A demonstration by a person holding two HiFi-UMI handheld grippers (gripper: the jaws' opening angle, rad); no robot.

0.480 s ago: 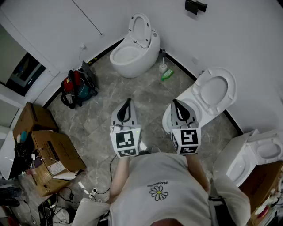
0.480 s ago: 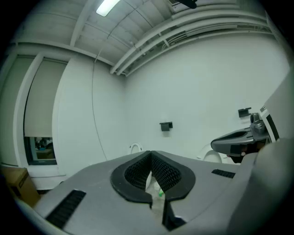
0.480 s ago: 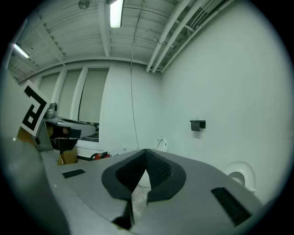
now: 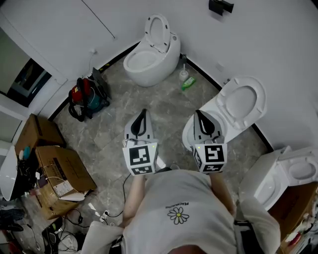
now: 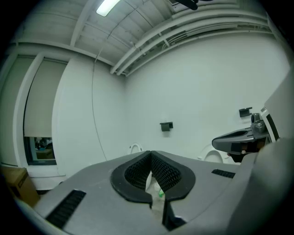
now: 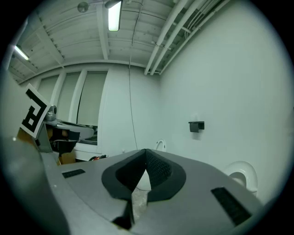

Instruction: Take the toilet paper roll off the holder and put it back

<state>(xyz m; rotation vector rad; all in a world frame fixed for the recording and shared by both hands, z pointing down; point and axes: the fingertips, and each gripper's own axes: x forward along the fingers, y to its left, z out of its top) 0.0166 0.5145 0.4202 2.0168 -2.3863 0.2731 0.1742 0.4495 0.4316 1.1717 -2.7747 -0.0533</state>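
A black wall holder (image 4: 220,6) hangs high on the white wall, far ahead of both grippers. It shows small in the left gripper view (image 5: 166,125) and in the right gripper view (image 6: 196,125). I see no paper roll on it from here. My left gripper (image 4: 144,113) is held over the grey marble floor, its jaws shut with nothing between them (image 5: 150,153). My right gripper (image 4: 198,113) is level with it, over the front of a white toilet, also shut and empty (image 6: 145,150).
Three white toilets stand around: one far ahead (image 4: 149,52), one at the right (image 4: 233,106), one at the near right (image 4: 285,173). A green bottle (image 4: 188,83) lies by the wall. A red and teal tool bag (image 4: 87,96) and cardboard boxes (image 4: 54,173) sit on the left.
Hardly anything differs; the right gripper has drifted very slightly to the right. Both grippers stay shut.
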